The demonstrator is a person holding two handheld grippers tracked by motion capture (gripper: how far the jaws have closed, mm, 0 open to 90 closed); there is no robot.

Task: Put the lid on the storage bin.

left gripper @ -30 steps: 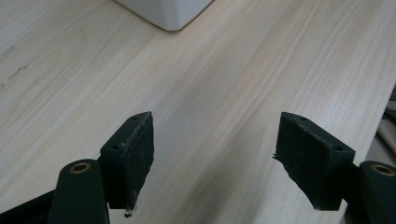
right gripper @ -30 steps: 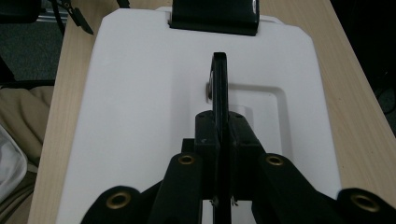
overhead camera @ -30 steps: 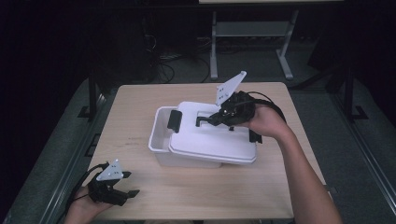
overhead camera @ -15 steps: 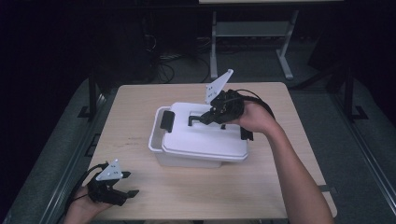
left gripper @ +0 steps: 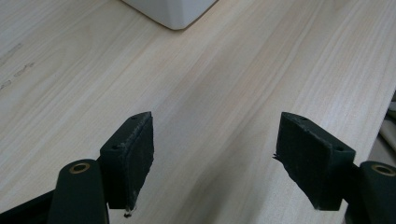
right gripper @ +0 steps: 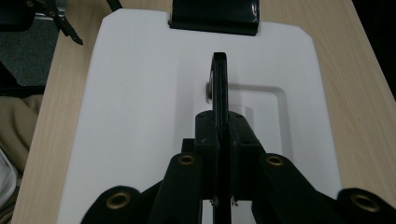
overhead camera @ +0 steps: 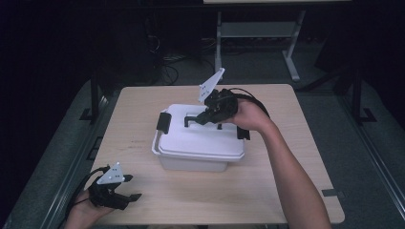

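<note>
A white plastic box (overhead camera: 191, 162) with a white lid (overhead camera: 198, 143) stands in the middle of the wooden table (overhead camera: 267, 191). My right gripper (overhead camera: 203, 119) reaches over the lid from the right and is shut on the lid's black handle (overhead camera: 190, 119). In the right gripper view the handle (right gripper: 219, 84) stands upright as a thin black bar, pinched between the right gripper (right gripper: 219, 126) jaws. My left gripper (overhead camera: 129, 198) rests low at the table's front left corner, jaws apart. In its own view the left gripper (left gripper: 215, 158) holds nothing over bare wood, with a box corner (left gripper: 173, 9) far ahead.
Black latches sit on the box's ends, one at the left (overhead camera: 164, 122) and one at the right (overhead camera: 243, 133). The far latch (right gripper: 214, 16) shows past the handle. Table legs and cables (overhead camera: 162, 62) lie on the dark floor behind.
My right gripper has moved left over the box with the handle in it, and the lid has shifted left with it. The left gripper has stayed where it was.
</note>
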